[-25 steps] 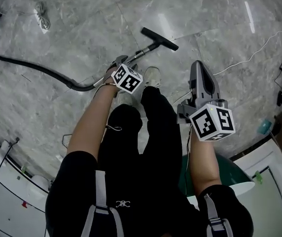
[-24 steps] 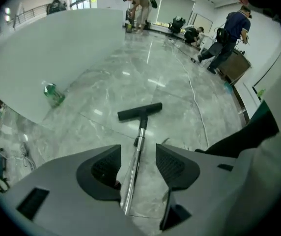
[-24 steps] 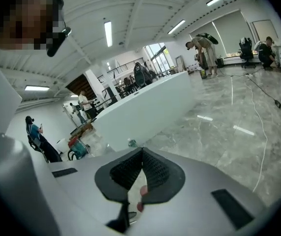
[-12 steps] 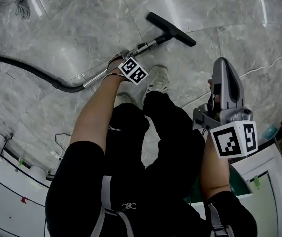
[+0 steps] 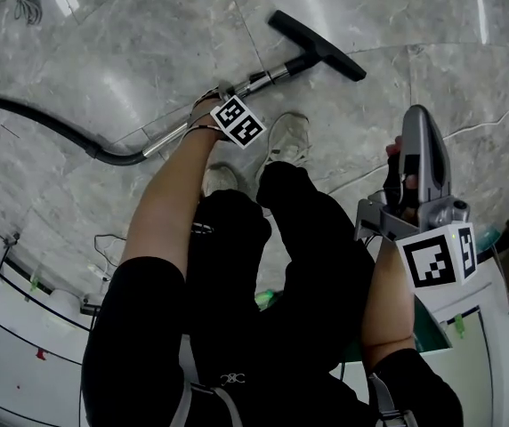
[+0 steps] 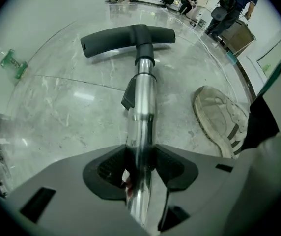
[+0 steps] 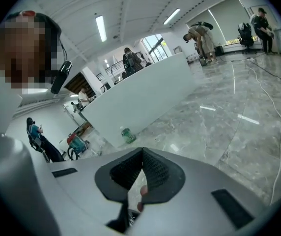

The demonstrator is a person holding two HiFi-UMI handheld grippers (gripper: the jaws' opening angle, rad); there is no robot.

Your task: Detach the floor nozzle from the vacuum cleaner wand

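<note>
The vacuum's chrome wand [image 5: 272, 76] lies on the marble floor and runs from a black hose [image 5: 41, 118] at the left to the black floor nozzle [image 5: 319, 45] at the upper right. My left gripper [image 5: 226, 96] points straight down over the wand. In the left gripper view the wand [image 6: 141, 102] passes between the jaws of the left gripper [image 6: 140, 163], which are closing with both pads against the tube. The nozzle [image 6: 128, 36] is still joined on ahead of it. My right gripper [image 5: 419, 123] hangs at the right, away from the wand. In its own view the right gripper [image 7: 141, 173] is shut and empty.
The person's shoe [image 5: 288, 140] stands right beside the wand, and shows as the same shoe [image 6: 224, 119] in the left gripper view. A thin cable [image 5: 495, 127] crosses the floor at the right. White cabinets [image 5: 5, 327] line the lower left. A green bottle [image 7: 127, 134] stands by a white partition [image 7: 140, 97].
Both grippers have come down toward the floor. The left one has dropped onto the wand and its jaws now flank the tube. The right one stays shut.
</note>
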